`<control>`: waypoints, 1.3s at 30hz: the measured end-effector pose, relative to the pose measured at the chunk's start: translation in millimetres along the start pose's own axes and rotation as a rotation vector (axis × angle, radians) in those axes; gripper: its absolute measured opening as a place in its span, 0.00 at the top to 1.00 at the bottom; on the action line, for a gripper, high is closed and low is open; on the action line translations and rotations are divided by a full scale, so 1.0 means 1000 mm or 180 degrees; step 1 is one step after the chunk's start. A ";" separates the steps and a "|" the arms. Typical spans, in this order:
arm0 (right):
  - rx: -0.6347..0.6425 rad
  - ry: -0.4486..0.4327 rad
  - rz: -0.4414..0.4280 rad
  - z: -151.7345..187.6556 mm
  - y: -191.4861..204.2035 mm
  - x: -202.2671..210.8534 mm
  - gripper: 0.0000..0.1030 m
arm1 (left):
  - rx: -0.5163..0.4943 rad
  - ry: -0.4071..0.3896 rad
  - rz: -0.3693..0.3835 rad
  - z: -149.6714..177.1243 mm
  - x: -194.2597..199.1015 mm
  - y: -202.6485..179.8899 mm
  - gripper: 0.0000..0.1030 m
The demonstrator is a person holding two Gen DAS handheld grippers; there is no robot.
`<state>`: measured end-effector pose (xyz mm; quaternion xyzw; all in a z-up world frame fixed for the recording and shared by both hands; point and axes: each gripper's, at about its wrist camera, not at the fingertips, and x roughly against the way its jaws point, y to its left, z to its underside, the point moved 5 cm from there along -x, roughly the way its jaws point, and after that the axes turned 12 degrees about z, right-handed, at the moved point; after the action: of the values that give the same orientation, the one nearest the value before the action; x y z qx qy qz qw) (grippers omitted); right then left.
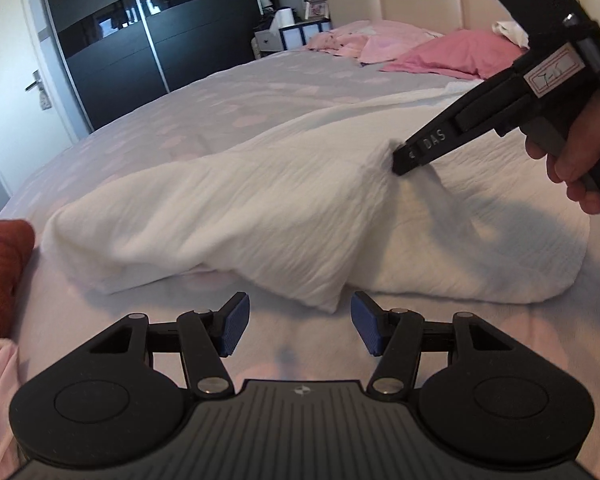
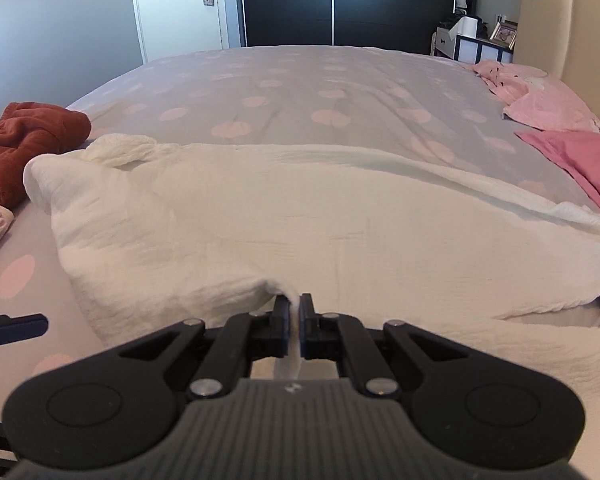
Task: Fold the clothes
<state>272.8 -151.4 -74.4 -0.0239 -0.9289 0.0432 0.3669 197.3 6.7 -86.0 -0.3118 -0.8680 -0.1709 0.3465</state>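
**White crinkled garment lifted on the bed by the right claw**

A white garment (image 2: 300, 220) of soft, crinkled, gauzy cloth lies spread wide across the near part of the bed (image 2: 284, 80), its surface puckered in fine ridges, one corner rolled into a loose bunch toward the bed's left edge. The bed cover is smooth pale grey with faded pink rounded blotches. A rust-red fuzzy garment (image 2: 24, 140) lies heaped at the left edge, touching the white cloth's corner; pink pillows (image 2: 548, 108) sit at the head end by a cream padded headboard (image 2: 580, 40).

The right claw (image 2: 298, 316) is clenched on a pinch of the white garment, its blue-padded jaws nearly together with a thin strip of cloth between them; from the left wrist view the cloth rises in a tent to the black tips, and a hand (image 1: 576, 160) grips the handle.

The left claw (image 1: 296, 330) stands wide apart, released and holding nothing, hovering just short of the garment's near folded edge above the bed cover.
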 end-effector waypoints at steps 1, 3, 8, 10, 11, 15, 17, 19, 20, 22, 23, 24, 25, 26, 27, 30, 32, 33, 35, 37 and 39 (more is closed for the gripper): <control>0.0000 0.0003 -0.0013 0.001 -0.001 0.000 0.95 | -0.0018 0.0035 0.0004 -0.001 -0.007 -0.002 0.48; -0.0001 0.0006 -0.0044 0.004 -0.001 0.000 0.94 | -0.0044 0.0088 -0.0048 -0.002 -0.020 -0.005 0.54; 0.0003 0.0024 -0.0172 0.009 -0.002 0.005 0.88 | -0.0001 0.0089 -0.0200 -0.006 -0.029 0.001 0.77; -0.0008 0.0032 -0.0209 0.011 -0.004 0.007 0.81 | 0.0080 0.0081 -0.0190 -0.006 -0.026 0.007 0.83; -0.0015 0.0035 -0.0226 0.012 -0.005 0.008 0.73 | 0.0100 0.0066 -0.0206 -0.006 -0.024 0.009 0.85; 0.0003 0.0014 -0.0241 0.018 -0.013 0.019 0.65 | 0.0031 -0.0035 -0.0299 -0.012 -0.007 0.011 0.89; -0.0012 -0.0009 -0.0230 0.022 -0.018 0.027 0.59 | -0.0018 -0.0114 -0.0344 -0.017 0.006 0.011 0.90; -0.0012 -0.0038 -0.0220 0.026 -0.023 0.037 0.56 | -0.0043 -0.0185 -0.0405 -0.022 0.019 0.013 0.90; 0.0009 -0.0053 -0.0217 0.029 -0.025 0.042 0.56 | -0.0049 -0.0201 -0.0453 -0.022 0.026 0.015 0.91; 0.0082 -0.0074 -0.0237 0.039 -0.027 0.053 0.53 | -0.0059 -0.0234 -0.0548 -0.023 0.040 0.018 0.91; 0.0123 -0.0084 -0.0253 0.044 -0.028 0.059 0.49 | -0.0065 -0.0250 -0.0596 -0.023 0.047 0.020 0.91; 0.0163 -0.0083 -0.0273 0.049 -0.029 0.065 0.45 | -0.0070 -0.0267 -0.0644 -0.024 0.054 0.022 0.92; 0.0212 -0.0059 -0.0300 0.056 -0.029 0.069 0.44 | -0.0076 -0.0283 -0.0692 -0.024 0.061 0.024 0.92; 0.0273 -0.0021 -0.0321 0.063 -0.029 0.073 0.44 | -0.0081 -0.0299 -0.0739 -0.024 0.068 0.026 0.92; 0.0336 0.0022 -0.0335 0.070 -0.029 0.076 0.44 | -0.0086 -0.0316 -0.0787 -0.024 0.076 0.028 0.92; 0.0498 0.0140 -0.0319 0.092 -0.032 0.082 0.44 | -0.0164 -0.0317 -0.0983 -0.022 0.099 0.032 0.92; 0.0556 0.0213 -0.0281 0.104 -0.037 0.084 0.44 | -0.0245 -0.0288 -0.1138 -0.016 0.118 0.035 0.92; 0.0585 0.0249 -0.0262 0.111 -0.039 0.086 0.43 | -0.0285 -0.0260 -0.1223 -0.013 0.127 0.036 0.93; 0.0627 0.0290 -0.0225 0.121 -0.046 0.090 0.43 | -0.0378 -0.0170 -0.1396 -0.004 0.139 0.037 0.93; 0.0659 0.0318 -0.0188 0.131 -0.054 0.095 0.43 | -0.0520 -0.0015 -0.1554 0.008 0.144 0.037 0.93; 0.0677 0.0342 -0.0149 0.139 -0.062 0.099 0.43 | -0.0660 0.0180 -0.1660 0.023 0.143 0.036 0.94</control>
<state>105.0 -214.2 -102.4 0.0346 -0.8984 0.1316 0.4176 128.7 105.9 2.2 -0.1068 -0.8868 -0.3509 0.2811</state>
